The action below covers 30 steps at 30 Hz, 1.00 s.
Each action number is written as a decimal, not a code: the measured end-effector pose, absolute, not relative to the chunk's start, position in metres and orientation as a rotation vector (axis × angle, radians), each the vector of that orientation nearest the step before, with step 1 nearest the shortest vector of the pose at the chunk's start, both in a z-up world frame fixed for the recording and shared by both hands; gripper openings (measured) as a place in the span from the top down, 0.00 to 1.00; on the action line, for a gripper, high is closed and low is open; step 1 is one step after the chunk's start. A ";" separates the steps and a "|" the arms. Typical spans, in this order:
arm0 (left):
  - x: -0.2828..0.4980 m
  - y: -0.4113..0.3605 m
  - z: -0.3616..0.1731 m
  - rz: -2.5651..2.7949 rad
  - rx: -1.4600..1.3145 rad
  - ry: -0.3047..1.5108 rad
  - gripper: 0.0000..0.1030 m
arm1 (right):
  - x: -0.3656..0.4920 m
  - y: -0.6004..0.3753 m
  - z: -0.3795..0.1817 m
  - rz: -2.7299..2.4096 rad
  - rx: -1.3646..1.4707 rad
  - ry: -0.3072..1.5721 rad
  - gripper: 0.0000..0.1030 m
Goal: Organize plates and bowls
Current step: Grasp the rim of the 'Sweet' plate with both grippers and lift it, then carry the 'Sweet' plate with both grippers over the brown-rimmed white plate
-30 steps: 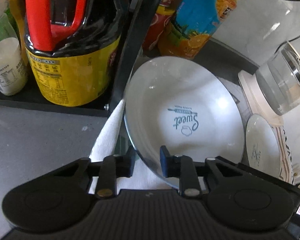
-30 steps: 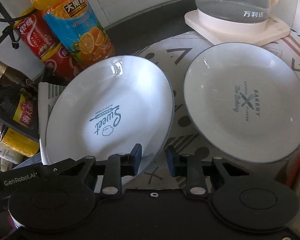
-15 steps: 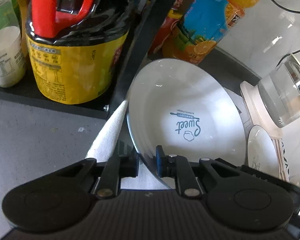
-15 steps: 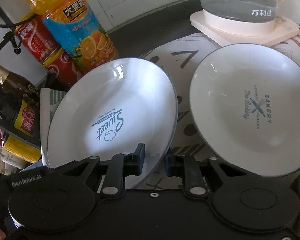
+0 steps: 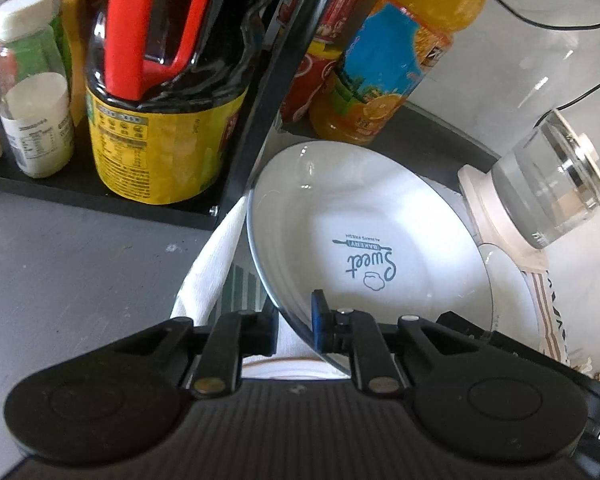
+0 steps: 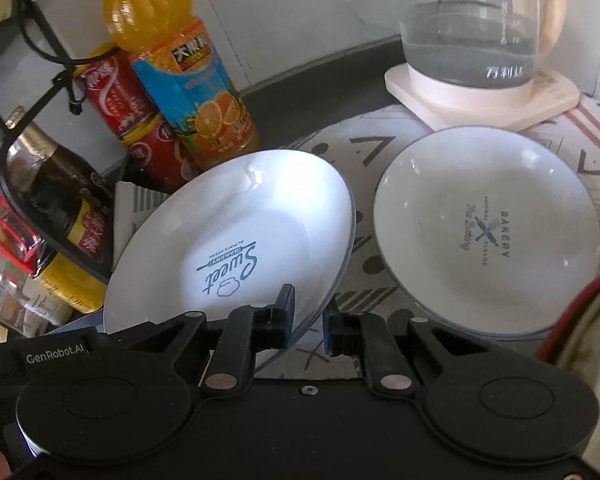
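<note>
A white plate printed "Sweet" is tilted, its near edge raised off the patterned mat. My left gripper is shut on the plate's near-left rim. My right gripper is shut on its near-right rim. A second white plate printed "Bakery" lies flat on the mat to the right. In the left wrist view, only a sliver of the Bakery plate shows behind the Sweet plate.
An orange juice bottle and red cans stand just behind the Sweet plate. A black rack post and a dark sauce jug are at its left. A glass kettle stands behind the Bakery plate. A white cloth lies under the left gripper.
Both grippers' fingers have closed in on the Sweet plate's rim. The plate's near edge has come up a little and it tilts more steeply.
</note>
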<state>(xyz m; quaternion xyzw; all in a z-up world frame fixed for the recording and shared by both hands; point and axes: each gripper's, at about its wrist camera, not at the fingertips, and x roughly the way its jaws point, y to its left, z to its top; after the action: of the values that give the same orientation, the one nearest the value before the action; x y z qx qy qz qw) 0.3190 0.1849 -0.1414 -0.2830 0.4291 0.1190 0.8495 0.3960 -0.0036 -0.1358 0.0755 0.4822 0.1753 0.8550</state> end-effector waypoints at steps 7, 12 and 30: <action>0.294 0.174 -0.127 0.268 -0.601 0.862 0.87 | 0.376 -0.010 -0.120 0.400 0.143 0.965 0.87; 0.275 0.163 -0.123 0.296 -0.606 0.864 0.87 | 0.358 -0.017 -0.115 0.396 0.121 0.959 0.87; 0.197 0.127 -0.114 0.391 -0.650 0.832 0.87 | 0.304 -0.045 -0.100 0.505 0.069 0.960 0.87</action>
<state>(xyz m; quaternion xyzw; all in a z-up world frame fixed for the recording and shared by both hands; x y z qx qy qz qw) 0.1968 0.1271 -0.1136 -0.3079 0.3944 0.1853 0.8458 0.3036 -0.0455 -0.1004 0.0329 0.4567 0.2401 0.8560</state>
